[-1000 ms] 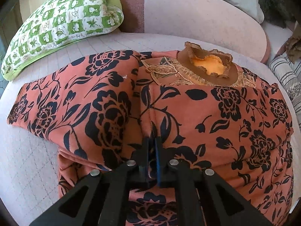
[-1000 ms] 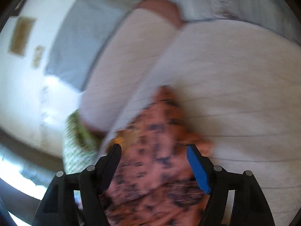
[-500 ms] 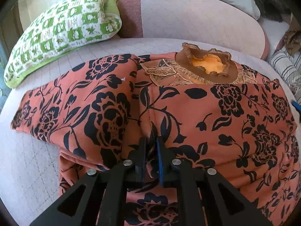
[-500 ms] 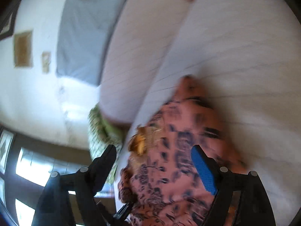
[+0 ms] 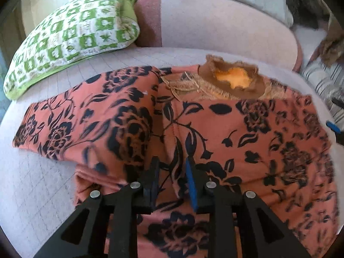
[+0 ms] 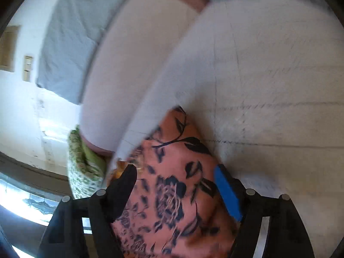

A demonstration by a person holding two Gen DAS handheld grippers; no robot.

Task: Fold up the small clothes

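An orange garment with a black flower print and a brown frilled collar lies spread on a pale quilted cushion, one sleeve folded across to the left. My left gripper is open just above the cloth, a raised crease between its fingers. My right gripper is open over the garment's right edge, with the cloth lying between its fingers. Its blue pad also shows at the right edge of the left wrist view.
A green-and-white patterned pillow sits at the back left. A pink backrest cushion runs behind the garment. Striped cloth lies at the right. A grey pillow and a window show in the right wrist view.
My left gripper was shut on the cloth and has opened. My right gripper has swung back and down towards the garment's edge, still open.
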